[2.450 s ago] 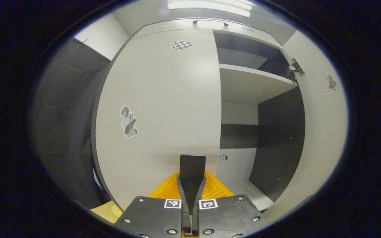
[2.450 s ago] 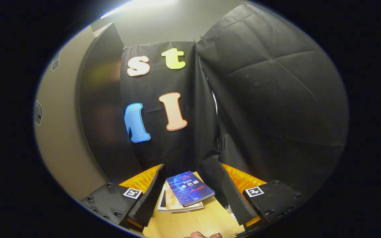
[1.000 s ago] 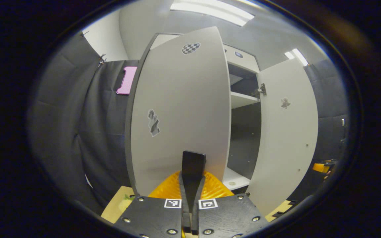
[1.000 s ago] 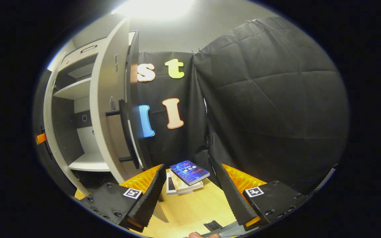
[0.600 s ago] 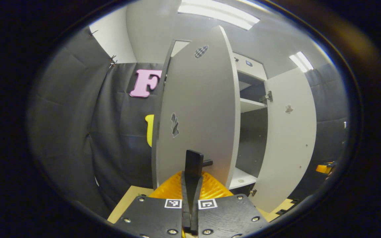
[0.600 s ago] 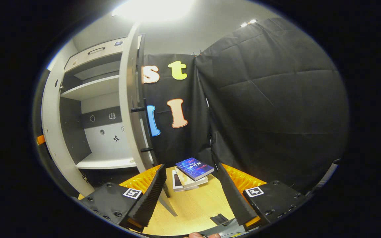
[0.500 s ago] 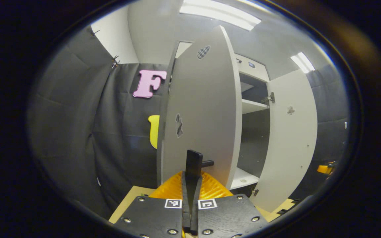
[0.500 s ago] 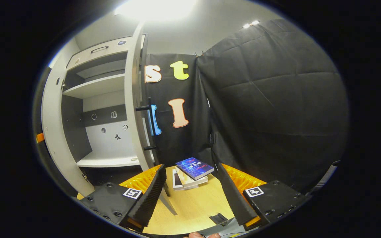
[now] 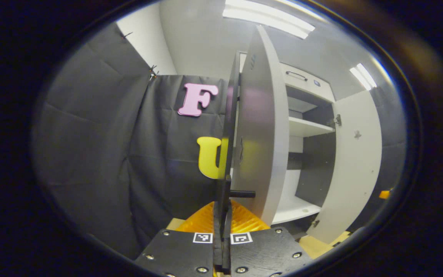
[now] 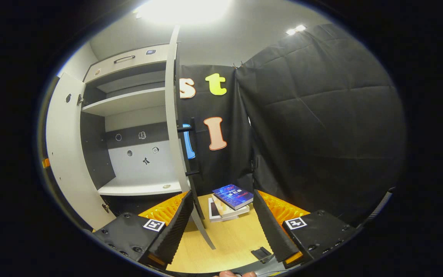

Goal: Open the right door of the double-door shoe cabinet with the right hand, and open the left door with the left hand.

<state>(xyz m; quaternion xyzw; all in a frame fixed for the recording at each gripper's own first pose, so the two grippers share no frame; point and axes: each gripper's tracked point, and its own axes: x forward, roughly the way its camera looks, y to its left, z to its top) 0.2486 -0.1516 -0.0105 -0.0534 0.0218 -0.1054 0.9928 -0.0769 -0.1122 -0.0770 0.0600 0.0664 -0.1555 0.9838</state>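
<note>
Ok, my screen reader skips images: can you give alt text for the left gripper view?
The left gripper is shut on the left door's handle, with the left door swung wide, seen nearly edge-on. Beyond it are bare shelves and the open right door.

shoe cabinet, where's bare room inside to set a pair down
Both shelves look bare. The lower shelf is open board between the left door and the right door, apart from one small spot near its front edge. The upper shelf is clear too. Outside, the floor is taken up by a stack of books.
</note>
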